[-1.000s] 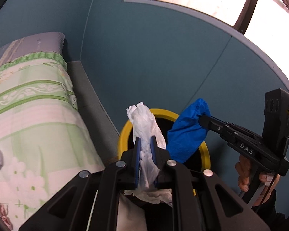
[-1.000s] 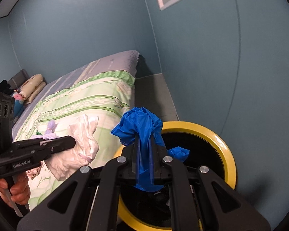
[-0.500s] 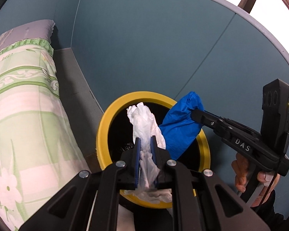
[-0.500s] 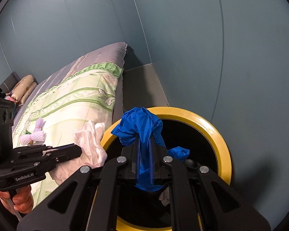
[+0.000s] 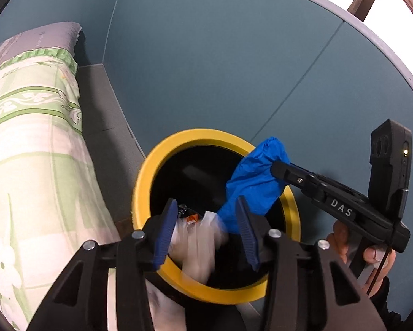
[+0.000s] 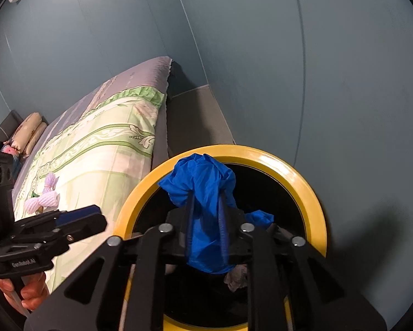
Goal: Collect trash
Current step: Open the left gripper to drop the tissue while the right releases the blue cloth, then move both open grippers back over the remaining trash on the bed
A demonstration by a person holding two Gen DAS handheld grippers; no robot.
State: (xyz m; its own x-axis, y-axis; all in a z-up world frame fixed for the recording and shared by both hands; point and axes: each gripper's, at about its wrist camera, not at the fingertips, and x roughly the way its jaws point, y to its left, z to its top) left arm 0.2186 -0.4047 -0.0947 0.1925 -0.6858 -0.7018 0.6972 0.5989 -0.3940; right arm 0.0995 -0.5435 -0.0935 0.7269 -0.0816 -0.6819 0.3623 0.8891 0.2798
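A black bin with a yellow rim (image 5: 143, 182) (image 6: 302, 182) stands between the bed and the wall. My left gripper (image 5: 206, 207) (image 6: 99, 218) hangs over its near edge, jaws opening and wide apart. A white crumpled wad (image 5: 198, 242) drops blurred between the fingers into the bin, touching neither pad. My right gripper (image 6: 206, 195) (image 5: 275, 165) is over the bin's mouth. Its jaws are just starting to open, and the blue glove (image 6: 203, 176) (image 5: 253, 182) still hangs bunched between the pads.
The bed with a green floral cover (image 5: 27, 138) (image 6: 96, 151) lies left of the bin, with a grey ledge (image 5: 104, 110) alongside. A pink-white mesh piece (image 6: 43, 200) lies on the cover. Blue walls close in behind and right. An orange wrapper (image 5: 191, 218) lies inside the bin.
Both grippers came down over the bin. The left jaws have sprung apart and the white wad has slipped out and is falling. The right pads have parted slightly around the glove.
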